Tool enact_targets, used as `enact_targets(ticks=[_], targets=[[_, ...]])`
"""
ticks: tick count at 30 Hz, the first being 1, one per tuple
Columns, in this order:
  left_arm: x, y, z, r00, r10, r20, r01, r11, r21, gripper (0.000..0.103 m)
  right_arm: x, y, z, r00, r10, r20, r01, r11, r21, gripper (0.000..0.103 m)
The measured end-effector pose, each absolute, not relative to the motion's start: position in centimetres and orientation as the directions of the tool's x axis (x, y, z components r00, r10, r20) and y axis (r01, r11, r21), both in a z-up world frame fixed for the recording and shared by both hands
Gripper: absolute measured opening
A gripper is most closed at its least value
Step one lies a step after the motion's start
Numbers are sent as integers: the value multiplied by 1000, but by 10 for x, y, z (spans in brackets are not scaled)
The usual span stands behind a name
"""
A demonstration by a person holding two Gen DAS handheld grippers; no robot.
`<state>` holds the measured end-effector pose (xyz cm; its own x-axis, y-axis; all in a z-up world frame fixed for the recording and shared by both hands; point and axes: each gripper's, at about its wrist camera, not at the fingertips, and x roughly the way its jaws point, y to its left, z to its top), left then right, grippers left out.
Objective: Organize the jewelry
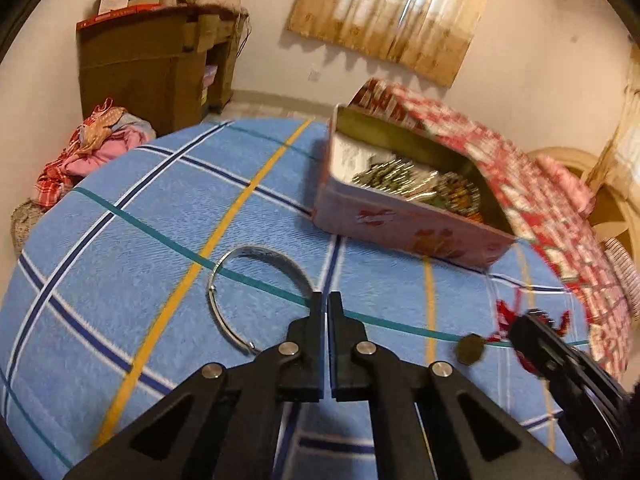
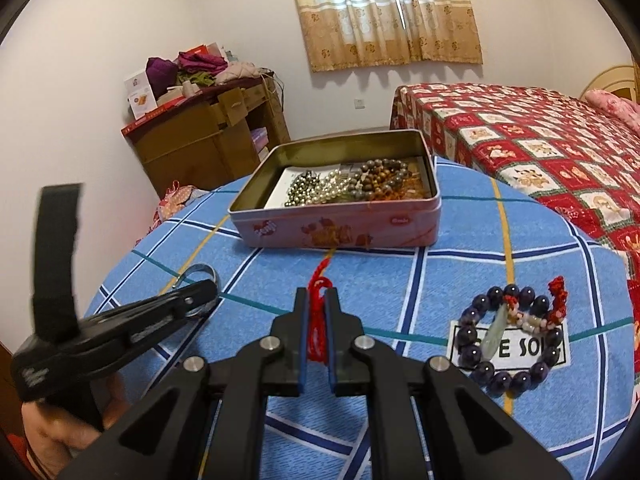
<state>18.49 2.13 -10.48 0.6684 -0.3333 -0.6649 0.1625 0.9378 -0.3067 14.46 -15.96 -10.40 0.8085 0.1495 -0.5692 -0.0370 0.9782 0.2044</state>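
Red cord (image 2: 318,322) is pinched between the closed jaws of the right gripper (image 2: 316,300), its coin pendant (image 1: 471,349) dangling; the left gripper (image 1: 325,300) has closed on the silver bangle (image 1: 240,292) lying on the blue checked bedspread (image 2: 440,280). Pink tin (image 2: 340,228), already holding beads, sits just ahead. Lift the cord clear of the rim so the pendant does not snag; the purple bead bracelet (image 2: 514,338) waits on the right.
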Motion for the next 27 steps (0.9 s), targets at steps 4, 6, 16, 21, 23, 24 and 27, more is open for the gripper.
enact_targets(ticks=[4, 6, 16, 21, 23, 24, 27], targets=[[175, 21, -99, 697, -367, -616, 189, 923, -336, 0, 143, -161, -103, 815, 150, -560, -32, 976, 215, 10], [172, 18, -94, 715, -354, -603, 197, 929, -312, 0, 143, -162, -103, 815, 152, -559, -32, 975, 219, 10], [198, 13, -109, 639, -234, -733, 125, 972, -201, 60, 143, -163, -103, 811, 161, -562, -34, 973, 229, 10], [199, 2, -111, 660, -159, -734, 121, 987, -104, 72, 144, -164, -103, 807, 168, -566, -34, 970, 240, 10], [204, -1, -117, 639, -134, -758, 113, 990, -80, 59, 145, -163, -104, 804, 171, -570, -35, 970, 242, 10], [205, -1, -119, 634, -119, -764, 103, 992, -69, 53, 146, -164, -104, 803, 172, -571, -35, 969, 243, 10], [210, 2, -119, 641, -89, -763, 94, 995, -38, 27, 147, -164, -105, 798, 173, -577, -32, 969, 246, 10]])
